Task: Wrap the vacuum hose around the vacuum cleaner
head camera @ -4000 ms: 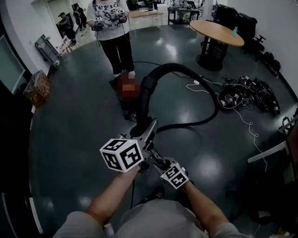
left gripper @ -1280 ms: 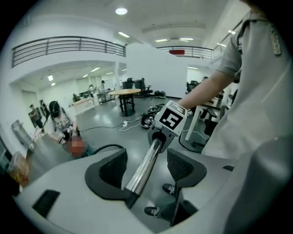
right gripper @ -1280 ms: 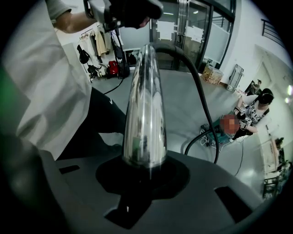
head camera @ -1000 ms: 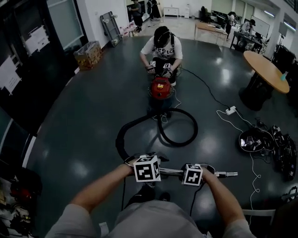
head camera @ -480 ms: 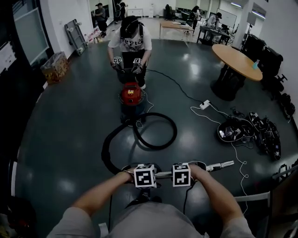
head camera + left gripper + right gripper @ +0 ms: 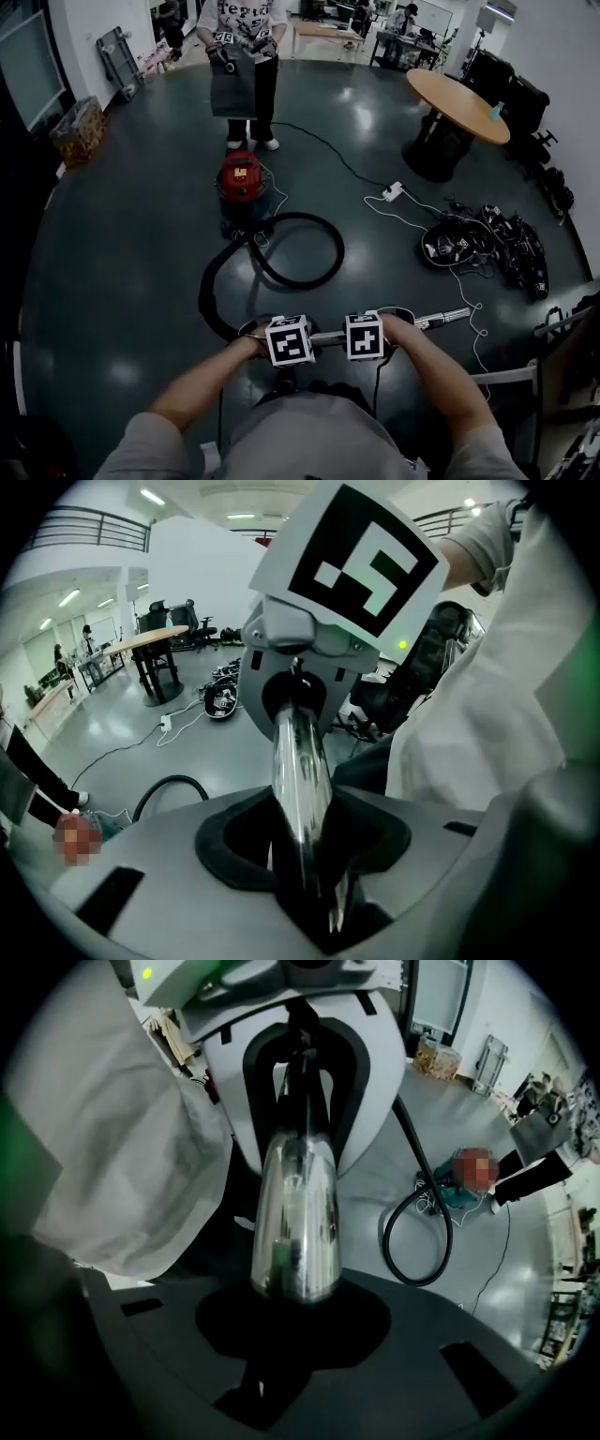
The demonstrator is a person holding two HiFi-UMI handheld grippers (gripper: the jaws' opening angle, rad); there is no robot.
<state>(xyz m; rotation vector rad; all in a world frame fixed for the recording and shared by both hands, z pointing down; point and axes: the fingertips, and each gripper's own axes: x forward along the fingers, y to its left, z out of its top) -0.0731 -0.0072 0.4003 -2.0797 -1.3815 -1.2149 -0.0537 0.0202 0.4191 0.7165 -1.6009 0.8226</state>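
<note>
Metal wand (image 6: 300,789) between left gripper (image 6: 305,855) fingers (image 6: 169,864), just closed onto it; right gripper (image 6: 295,1307) fingers (image 6: 441,1335) clamped likewise.

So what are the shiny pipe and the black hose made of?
The shiny pipe looks like polished metal, probably chromed steel: it mirrors the room. The black hose looks like flexible plastic or rubber: dull, and it bends into a loop.

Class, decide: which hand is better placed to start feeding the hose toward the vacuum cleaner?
Probably the left tongs: just closing on the metal tube, they sit at its hose end; the right tongs hold nearer its free tip.
</note>
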